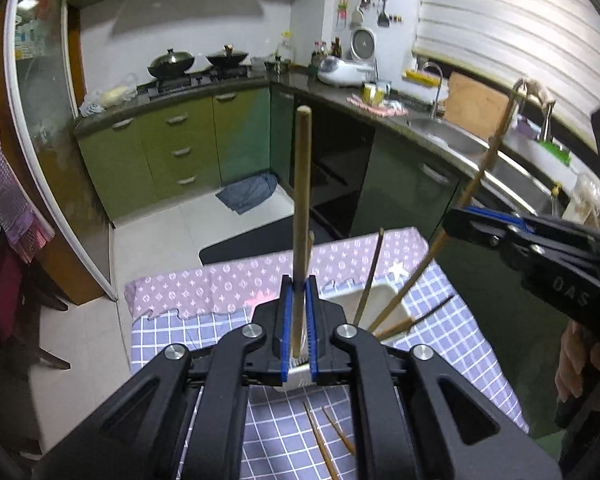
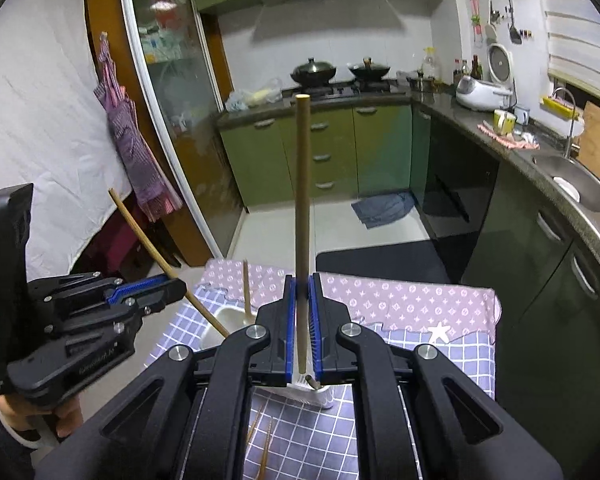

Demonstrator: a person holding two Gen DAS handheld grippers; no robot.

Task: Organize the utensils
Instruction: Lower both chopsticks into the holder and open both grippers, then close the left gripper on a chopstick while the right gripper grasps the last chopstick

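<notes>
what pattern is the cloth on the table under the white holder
Blue-purple check with white lines on the cloth, with a pink patterned strip at the far edge; clearest in the left wrist view.

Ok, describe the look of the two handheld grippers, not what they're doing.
Both the left gripper and right gripper are matte black plastic linkages with silver pivot bolts, blue ribbed finger pads and faint embossed lettering. Bare hands hold them; no cables show.

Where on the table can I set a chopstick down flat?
The blue checked cloth is bare right of the white holder, below the pink patterned strip. It is crowded around the holder, where chopsticks lean, and near the front edge, where loose chopsticks lie.
</notes>
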